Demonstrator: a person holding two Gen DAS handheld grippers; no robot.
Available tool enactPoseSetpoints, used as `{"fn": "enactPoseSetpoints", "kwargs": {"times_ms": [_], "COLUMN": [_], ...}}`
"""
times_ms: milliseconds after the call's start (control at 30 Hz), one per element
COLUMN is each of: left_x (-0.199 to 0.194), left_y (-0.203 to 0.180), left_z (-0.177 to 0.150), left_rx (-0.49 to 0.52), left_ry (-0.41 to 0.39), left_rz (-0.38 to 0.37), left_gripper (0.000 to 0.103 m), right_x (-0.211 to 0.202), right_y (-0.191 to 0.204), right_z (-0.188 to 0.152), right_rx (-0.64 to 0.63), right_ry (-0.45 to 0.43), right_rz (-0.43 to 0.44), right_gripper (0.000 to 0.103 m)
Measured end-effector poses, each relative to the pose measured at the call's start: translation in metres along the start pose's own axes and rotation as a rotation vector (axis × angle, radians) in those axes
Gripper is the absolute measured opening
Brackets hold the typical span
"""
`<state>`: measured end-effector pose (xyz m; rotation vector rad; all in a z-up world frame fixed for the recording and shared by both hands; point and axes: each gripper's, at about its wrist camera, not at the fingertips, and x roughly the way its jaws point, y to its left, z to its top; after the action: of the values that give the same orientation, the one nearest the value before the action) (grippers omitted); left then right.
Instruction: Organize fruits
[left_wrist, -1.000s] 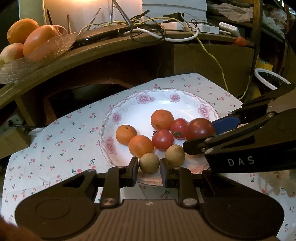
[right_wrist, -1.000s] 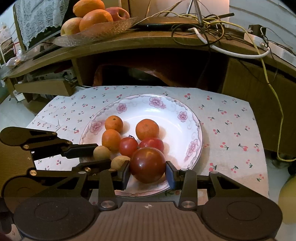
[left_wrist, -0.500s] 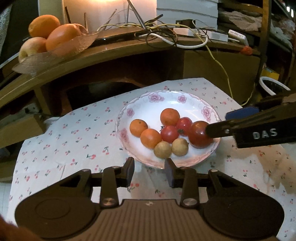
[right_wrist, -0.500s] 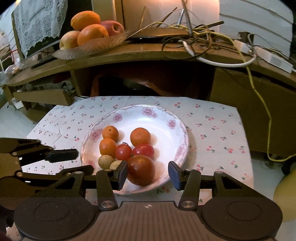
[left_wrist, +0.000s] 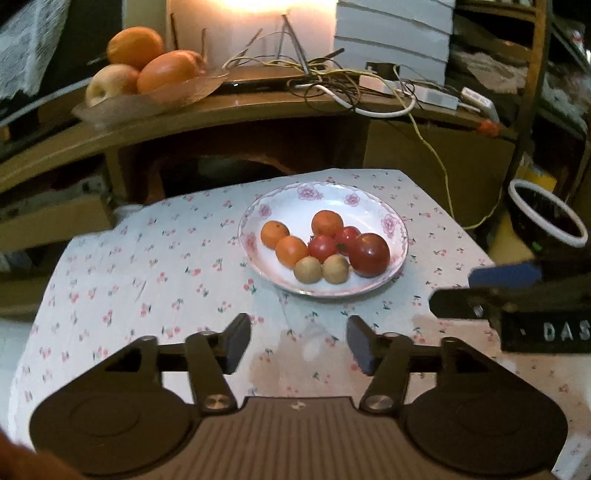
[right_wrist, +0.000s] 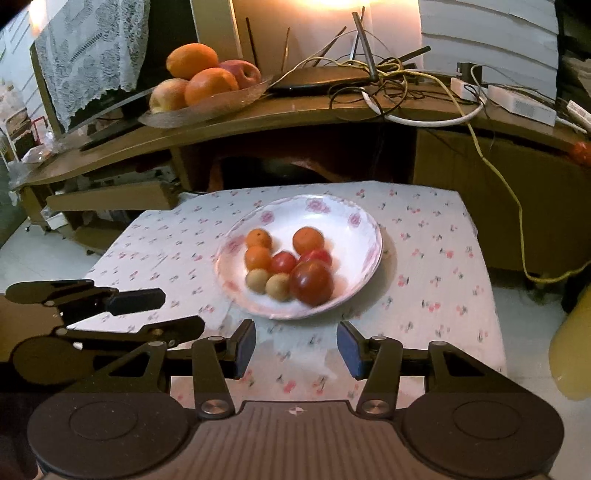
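A white floral plate (left_wrist: 391, 221) (right_wrist: 365, 236) on the cherry-print cloth holds three small oranges (left_wrist: 274, 233), two small red tomatoes (left_wrist: 322, 247), two tan round fruits (left_wrist: 307, 269) and one large dark red tomato (left_wrist: 369, 254) (right_wrist: 311, 282) at its near right. My left gripper (left_wrist: 298, 343) is open and empty, well short of the plate. My right gripper (right_wrist: 295, 345) is open and empty, near the plate's front rim. The right gripper also shows at the right edge of the left wrist view (left_wrist: 491, 291).
A glass dish of oranges and apples (right_wrist: 199, 85) sits on the wooden shelf (right_wrist: 295, 118) behind, next to tangled cables (right_wrist: 399, 85). A white-rimmed bin (left_wrist: 546, 218) stands right of the table. A yellow object (right_wrist: 572, 350) is at the right edge.
My right gripper opened and let go of the large tomato on the plate. Both grippers drew back from the plate, and the left one opened wider.
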<state>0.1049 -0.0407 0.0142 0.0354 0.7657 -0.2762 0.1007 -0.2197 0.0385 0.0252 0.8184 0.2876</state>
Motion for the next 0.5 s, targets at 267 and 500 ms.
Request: {"fn": "enactPoseSetpoints", "kwargs": {"times_ms": [267, 500], "left_x": [-0.026, -0.046], "left_y": [-0.007, -0.014], "left_z": [-0.021, -0.038], "left_rx": [-0.025, -0.033], "left_ry": [-0.016, -0.03], "left_rz": [0.034, 0.057], "left_gripper": [0.09, 0.103], "right_x": [-0.026, -0.043], "right_y": [0.009, 0.015], "right_z": [-0.028, -0.044], "right_rx": [0.039, 0.058], "right_ry": [-0.001, -0.011], "right_rz": [-0.017, -0.027], "right_gripper": [0.052, 0.053]}}
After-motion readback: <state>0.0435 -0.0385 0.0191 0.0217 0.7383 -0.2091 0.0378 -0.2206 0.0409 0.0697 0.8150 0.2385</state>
